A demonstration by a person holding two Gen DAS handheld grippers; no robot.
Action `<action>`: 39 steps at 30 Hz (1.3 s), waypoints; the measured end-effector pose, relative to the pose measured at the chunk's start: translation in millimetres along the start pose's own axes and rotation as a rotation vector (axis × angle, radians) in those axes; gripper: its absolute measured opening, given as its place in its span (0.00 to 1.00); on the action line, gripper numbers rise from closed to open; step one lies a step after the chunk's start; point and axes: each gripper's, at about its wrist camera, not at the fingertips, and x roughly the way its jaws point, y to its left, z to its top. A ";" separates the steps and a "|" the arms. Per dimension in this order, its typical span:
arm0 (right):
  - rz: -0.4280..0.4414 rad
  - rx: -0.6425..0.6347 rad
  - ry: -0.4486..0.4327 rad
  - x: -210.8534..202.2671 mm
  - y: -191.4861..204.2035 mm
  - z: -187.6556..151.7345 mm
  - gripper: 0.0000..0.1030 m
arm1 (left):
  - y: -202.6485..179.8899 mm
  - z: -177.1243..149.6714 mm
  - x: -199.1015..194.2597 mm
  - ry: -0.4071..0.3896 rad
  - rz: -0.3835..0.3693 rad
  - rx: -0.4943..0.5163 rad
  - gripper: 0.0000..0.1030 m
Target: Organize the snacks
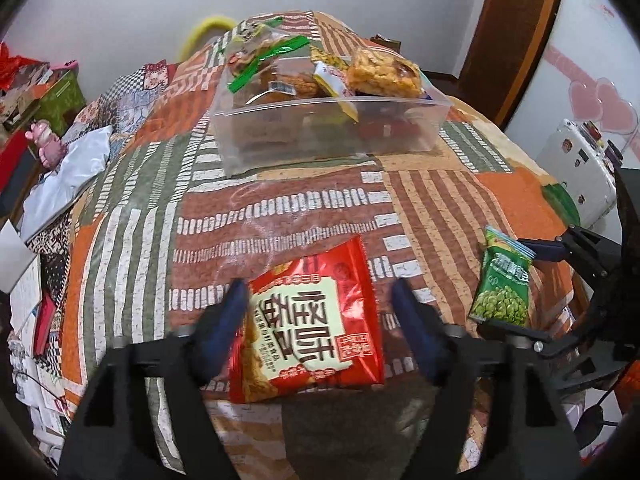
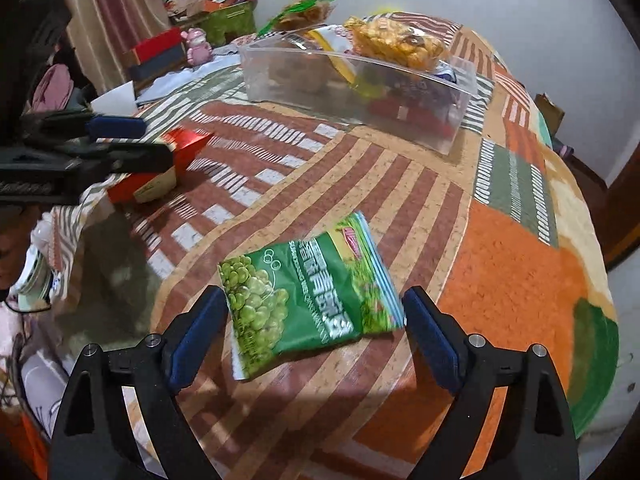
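Clear plastic bin, stuffed with snacks, is set on the patchwork-covered table. Nearer than the bin, the red snack packet is straddled by the wide-open left gripper, the green pea packet by the wide-open right gripper; neither packet is gripped.

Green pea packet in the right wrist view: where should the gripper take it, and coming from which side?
Grip the green pea packet across its two long edges near the middle, coming down from above. It lies flat on the tablecloth, and the open right gripper already straddles it, so closing there should pinch the puffed body.
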 end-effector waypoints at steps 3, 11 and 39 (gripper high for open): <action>0.008 0.045 -0.015 -0.8 -10.9 5.1 0.68 | 4.9 -2.2 5.4 0.017 0.008 -0.008 0.87; 0.030 0.094 -0.033 -2.4 -20.5 6.0 0.57 | 22.7 -11.3 46.0 0.135 -0.030 -0.085 0.88; 0.043 0.193 -0.186 -29.2 -48.7 50.6 0.51 | 28.9 25.5 11.9 -0.029 -0.008 -0.053 0.48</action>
